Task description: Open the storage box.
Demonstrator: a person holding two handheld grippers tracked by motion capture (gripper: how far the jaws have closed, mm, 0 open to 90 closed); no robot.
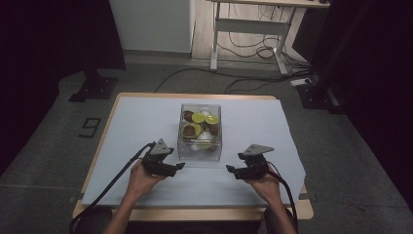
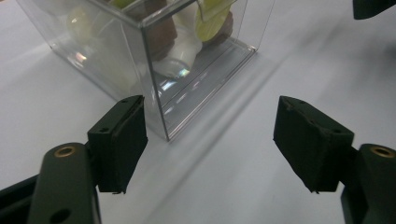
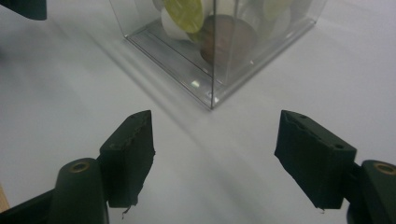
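Grey table (image 1: 146,126), clear box (image 1: 199,155), grippers apart

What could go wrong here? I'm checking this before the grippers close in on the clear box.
1. The clear box has smooth, see-through walls; fingers gripping a corner may slip.
2. The left gripper and right gripper sit at opposite near corners; uneven pushing could twist or slide it on the white sheet.
3. Tilting could shift the round pieces inside.
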